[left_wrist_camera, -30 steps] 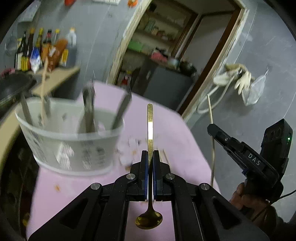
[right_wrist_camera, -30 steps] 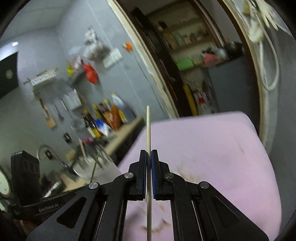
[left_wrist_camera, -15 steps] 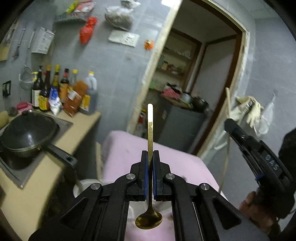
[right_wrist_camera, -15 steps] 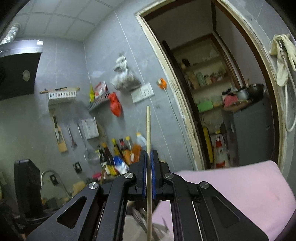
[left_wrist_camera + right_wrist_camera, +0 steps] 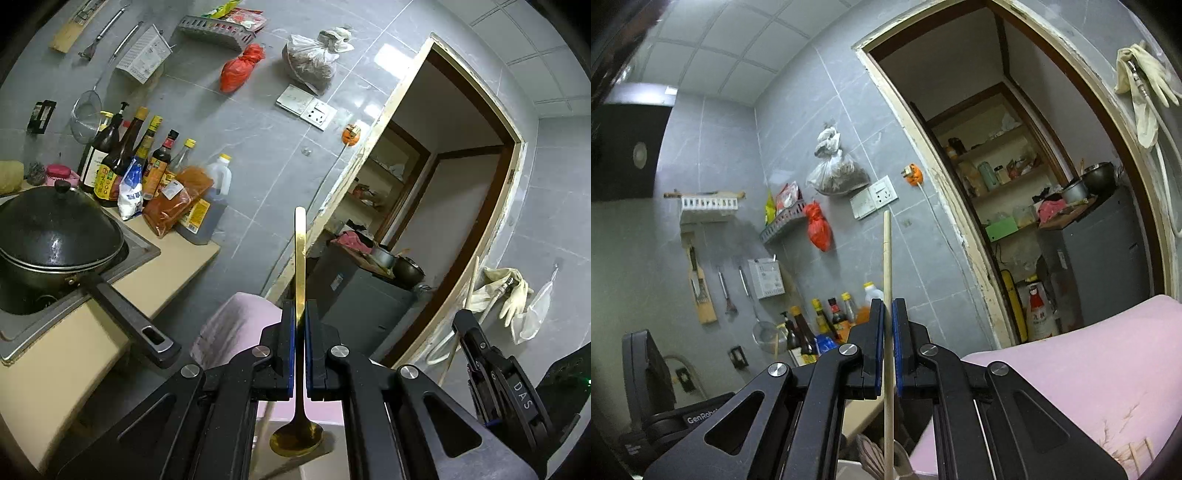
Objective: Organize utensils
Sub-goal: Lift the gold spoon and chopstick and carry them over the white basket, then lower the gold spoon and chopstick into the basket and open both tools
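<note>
My left gripper (image 5: 300,308) is shut on a gold spoon (image 5: 300,258); its handle stands up past the pads and its bowl (image 5: 295,439) hangs below them. My right gripper (image 5: 887,306) is shut on a pale wooden chopstick (image 5: 887,258) that runs upright between the pads. In the left wrist view the right gripper (image 5: 463,325) shows at the lower right with the chopstick (image 5: 472,280) sticking up from it. The left gripper's body (image 5: 646,369) shows at the lower left of the right wrist view. Both tools are raised above the pink-covered table (image 5: 1089,369).
A black lidded wok (image 5: 51,236) sits on the stove at the left, its handle (image 5: 125,317) reaching toward the table. Sauce bottles (image 5: 147,173) line the counter by the grey tiled wall. An open doorway (image 5: 443,221) leads to shelves and a dark cabinet (image 5: 362,302).
Both views have swung upward from the table and the white utensil tub to the wall and doorway. The tub has dropped out of sight. Spoon and chopstick stay gripped as before.
</note>
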`<action>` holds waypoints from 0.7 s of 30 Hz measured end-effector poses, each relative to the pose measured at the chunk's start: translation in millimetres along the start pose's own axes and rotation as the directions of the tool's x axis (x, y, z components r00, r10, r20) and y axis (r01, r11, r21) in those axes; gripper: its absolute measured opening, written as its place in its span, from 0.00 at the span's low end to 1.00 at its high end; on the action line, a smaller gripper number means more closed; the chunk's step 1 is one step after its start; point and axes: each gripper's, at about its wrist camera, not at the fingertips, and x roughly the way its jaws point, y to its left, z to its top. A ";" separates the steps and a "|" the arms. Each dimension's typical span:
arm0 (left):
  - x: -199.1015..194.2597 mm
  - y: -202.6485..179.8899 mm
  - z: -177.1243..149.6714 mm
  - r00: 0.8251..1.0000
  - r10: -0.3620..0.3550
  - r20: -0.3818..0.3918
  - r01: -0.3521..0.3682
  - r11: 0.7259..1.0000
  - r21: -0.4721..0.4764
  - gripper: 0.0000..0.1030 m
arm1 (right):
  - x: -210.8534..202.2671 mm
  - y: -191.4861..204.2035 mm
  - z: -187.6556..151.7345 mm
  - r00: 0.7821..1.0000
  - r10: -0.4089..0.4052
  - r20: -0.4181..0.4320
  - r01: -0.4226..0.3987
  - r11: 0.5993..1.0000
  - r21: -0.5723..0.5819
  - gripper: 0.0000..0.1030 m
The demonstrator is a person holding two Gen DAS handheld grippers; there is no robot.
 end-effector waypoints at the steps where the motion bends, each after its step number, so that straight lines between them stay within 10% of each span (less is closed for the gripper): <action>1: -0.7 1.0 -2.7 1.000 0.003 0.003 -0.003 1.000 0.009 0.02 | 0.3 1.0 -3.1 1.000 -0.002 -0.001 0.002 1.000 -0.012 0.03; 21: -6.8 -2.9 -39.3 0.996 0.004 -0.086 0.011 0.984 0.177 0.02 | -9.0 13.3 -34.5 0.994 -0.092 -0.065 0.082 0.986 -0.144 0.04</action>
